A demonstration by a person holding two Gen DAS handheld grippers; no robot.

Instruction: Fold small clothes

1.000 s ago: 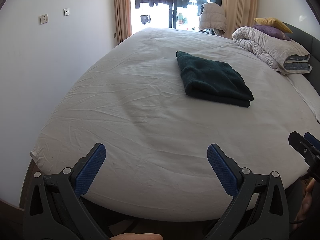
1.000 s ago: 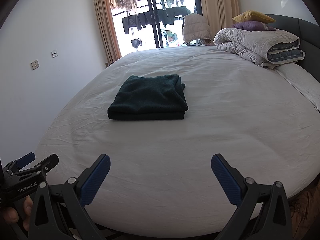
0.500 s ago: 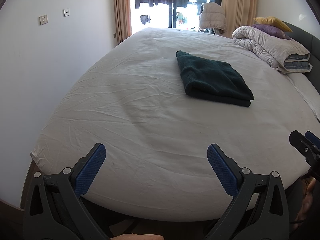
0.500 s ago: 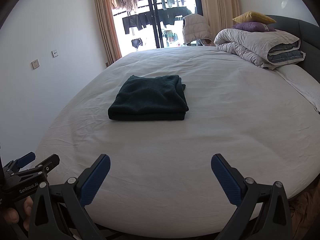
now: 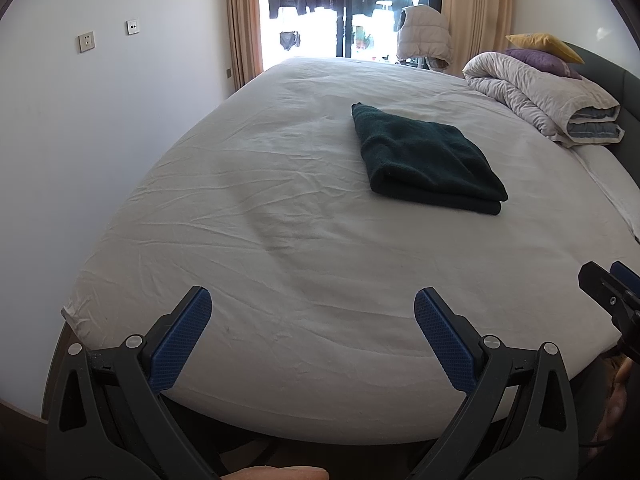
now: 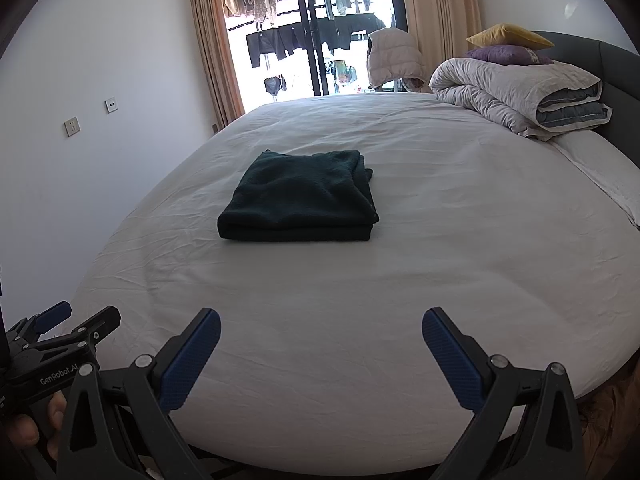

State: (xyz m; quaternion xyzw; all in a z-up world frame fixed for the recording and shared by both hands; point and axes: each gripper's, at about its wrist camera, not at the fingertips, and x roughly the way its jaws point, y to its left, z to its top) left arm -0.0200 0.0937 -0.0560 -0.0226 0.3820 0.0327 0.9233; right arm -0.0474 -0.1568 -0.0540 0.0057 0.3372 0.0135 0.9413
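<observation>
Nothing has shifted to speak of since the frames 1 second back: the dark green folded garment lies in the same spot on the white bed sheet, and both grippers hang where they were at the near edge of the bed. The left gripper has its 2 blue-padded fingers spread wide with nothing between them, and the right gripper is likewise spread wide and empty. The garment sits in a neat rectangular stack toward the middle of the bed, well apart from both grippers, with its thick folded edge facing the near side. A rolled grey duvet rests at the far right by the dark headboard, with a purple cushion and a yellow cushion stacked on top of it. In the right wrist view the left gripper shows at the lower left, held by a hand.
</observation>
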